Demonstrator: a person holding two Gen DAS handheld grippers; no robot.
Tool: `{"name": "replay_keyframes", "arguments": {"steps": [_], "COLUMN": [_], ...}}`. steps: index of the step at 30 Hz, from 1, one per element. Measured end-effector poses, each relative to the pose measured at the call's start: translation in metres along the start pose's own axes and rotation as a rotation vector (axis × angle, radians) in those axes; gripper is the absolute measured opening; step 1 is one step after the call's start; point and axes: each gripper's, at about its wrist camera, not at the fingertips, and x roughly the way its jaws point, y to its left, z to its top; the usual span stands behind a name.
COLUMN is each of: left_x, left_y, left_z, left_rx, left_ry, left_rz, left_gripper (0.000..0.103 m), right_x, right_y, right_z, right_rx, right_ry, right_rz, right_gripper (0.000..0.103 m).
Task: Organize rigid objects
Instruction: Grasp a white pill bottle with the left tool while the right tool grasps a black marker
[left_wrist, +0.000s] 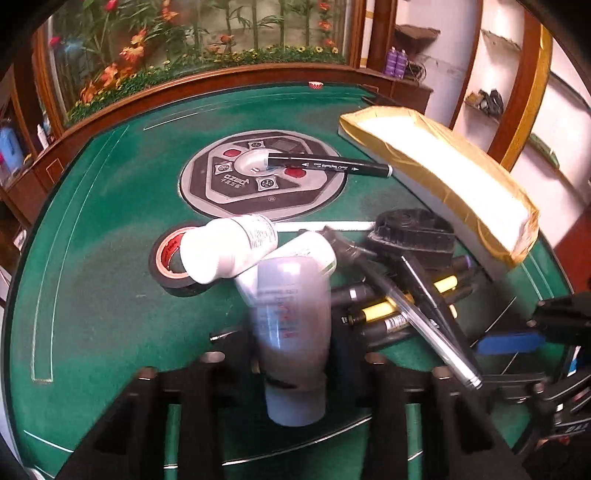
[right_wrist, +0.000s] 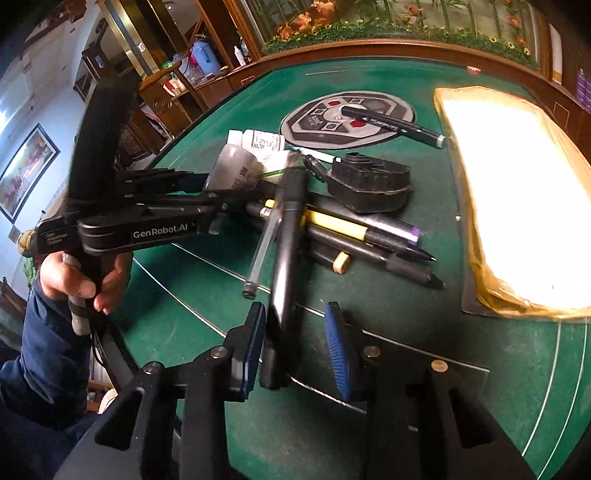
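My left gripper (left_wrist: 291, 354) is shut on a grey bottle (left_wrist: 291, 325) and holds it just above a green felt table (left_wrist: 92, 258). The bottle hides its pads. In the right wrist view the left gripper (right_wrist: 207, 186) reaches in from the left with that grey bottle (right_wrist: 231, 166). A long black pen (right_wrist: 284, 266) leans on a pile of pens (right_wrist: 354, 229), with its near end between the blue pads (right_wrist: 336, 354) of my right gripper (right_wrist: 295, 347). It lies against the left pad, and felt shows between it and the right pad. The right gripper (left_wrist: 509, 363) shows at the left view's right edge.
Two white bottles (left_wrist: 229, 251) lie over a black tape roll (left_wrist: 170, 264). A black marker (left_wrist: 328, 164) rests on the table's round centre panel (left_wrist: 207, 192). A gold-taped white box (left_wrist: 443, 173) lies at right, a black plastic holder (left_wrist: 413, 229) beside it. A clear pen (right_wrist: 262, 243) crosses the pile.
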Motion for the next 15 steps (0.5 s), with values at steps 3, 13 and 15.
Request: {"name": "replay_keyframes", "arguments": {"steps": [3, 13, 15], "left_x": [-0.005, -0.025, -0.027], "left_y": [0.003, 0.014, 0.013], "left_z": [-0.008, -0.028, -0.028], "left_rx": [-0.02, -0.095, -0.099], "left_ry": [-0.011, -0.05, -0.055], "left_rz": [0.002, -0.049, -0.059], "left_gripper": [0.036, 0.036, 0.036], "right_x": [0.009, 0.017, 0.013], "right_y": [0.004, 0.011, 0.012], "right_z": [0.004, 0.006, 0.004], "right_rx": [-0.006, 0.003, 0.01], "right_ry": [0.018, 0.027, 0.022], "right_rz": [-0.01, 0.014, 0.028], "right_gripper": [0.033, 0.016, 0.016]}}
